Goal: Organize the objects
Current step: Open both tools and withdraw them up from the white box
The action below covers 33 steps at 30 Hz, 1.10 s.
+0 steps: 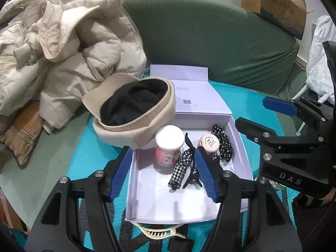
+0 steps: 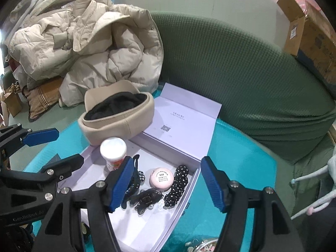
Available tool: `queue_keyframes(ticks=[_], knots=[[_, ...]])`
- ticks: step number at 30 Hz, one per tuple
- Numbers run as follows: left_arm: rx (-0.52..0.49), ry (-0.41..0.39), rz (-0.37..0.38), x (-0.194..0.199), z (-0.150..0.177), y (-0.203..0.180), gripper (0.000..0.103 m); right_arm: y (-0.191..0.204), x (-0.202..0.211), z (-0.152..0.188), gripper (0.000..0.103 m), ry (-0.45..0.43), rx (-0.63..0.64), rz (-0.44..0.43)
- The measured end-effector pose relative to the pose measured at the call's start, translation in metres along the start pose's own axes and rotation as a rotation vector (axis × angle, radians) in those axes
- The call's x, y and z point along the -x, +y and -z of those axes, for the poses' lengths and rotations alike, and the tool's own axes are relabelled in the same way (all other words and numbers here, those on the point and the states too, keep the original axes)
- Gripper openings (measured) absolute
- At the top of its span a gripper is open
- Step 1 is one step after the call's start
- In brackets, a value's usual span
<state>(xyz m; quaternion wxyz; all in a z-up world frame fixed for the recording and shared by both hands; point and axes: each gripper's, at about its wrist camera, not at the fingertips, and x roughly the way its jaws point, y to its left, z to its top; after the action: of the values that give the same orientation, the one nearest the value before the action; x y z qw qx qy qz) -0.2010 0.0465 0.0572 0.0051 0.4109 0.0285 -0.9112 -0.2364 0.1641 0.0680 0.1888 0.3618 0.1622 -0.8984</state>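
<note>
From the left wrist view, the left gripper (image 1: 164, 173) hangs over the near left part of the box (image 1: 241, 157), jaws spread wide and holding nothing, its blue pads (image 1: 120, 173) straddling the box's left wall. The box sits open on a teal mat (image 1: 84, 147), its lid (image 1: 199, 94) folded back toward the sofa (image 1: 210, 42). Along the far wall of the box stand a jar (image 1: 169, 145) with a white cap at the left and a pink pot (image 1: 208, 143) to its right. A checked scrunchie (image 1: 181, 170) lies with its long axis running from the far wall toward the near edge, a black clip (image 1: 192, 174) just beside it on a similar line, and a dotted scrunchie (image 1: 222, 142) lies lengthwise along the right wall. A cream clip (image 1: 159, 232) lies crosswise on the mat just outside the near edge. A cap (image 1: 134, 113) rests upturned over the far left corner, beside a coat (image 1: 73, 52). The right gripper (image 1: 258, 115) shows at the right, jaws apart and empty. In the right wrist view, the right gripper (image 2: 166, 182) hovers over the box's (image 2: 159, 229) near right corner, released, with the pot (image 2: 161, 178) and dotted scrunchie (image 2: 177, 185) between its pads, untouched; a black bow clip (image 2: 147, 198) lies crosswise near them.
</note>
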Motion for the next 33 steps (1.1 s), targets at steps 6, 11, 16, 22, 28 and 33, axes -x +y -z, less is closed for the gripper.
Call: queue_keyframes(ticks=[6,11,16,22,28,33], knots=[[0.009,-0.021,-0.023,0.022,0.001,0.009,0.067,0.011,0.026,-0.006,0.074,-0.034,0.010,0.022],[0.030,-0.020,-0.027,0.034,0.008,0.018,0.069,0.021,0.038,-0.005,0.076,-0.047,0.010,0.018],[0.027,-0.017,-0.055,0.044,0.018,0.025,0.070,0.032,0.048,0.001,0.077,-0.057,0.021,0.002],[0.040,-0.008,-0.069,0.052,0.034,0.032,0.070,0.047,0.053,0.012,0.077,-0.051,0.030,-0.028],[0.046,0.004,-0.085,0.060,0.053,0.036,0.070,0.058,0.058,0.026,0.077,-0.041,0.039,-0.049],[0.050,0.013,-0.093,0.066,0.068,0.039,0.070,0.068,0.060,0.038,0.077,-0.032,0.045,-0.064]])
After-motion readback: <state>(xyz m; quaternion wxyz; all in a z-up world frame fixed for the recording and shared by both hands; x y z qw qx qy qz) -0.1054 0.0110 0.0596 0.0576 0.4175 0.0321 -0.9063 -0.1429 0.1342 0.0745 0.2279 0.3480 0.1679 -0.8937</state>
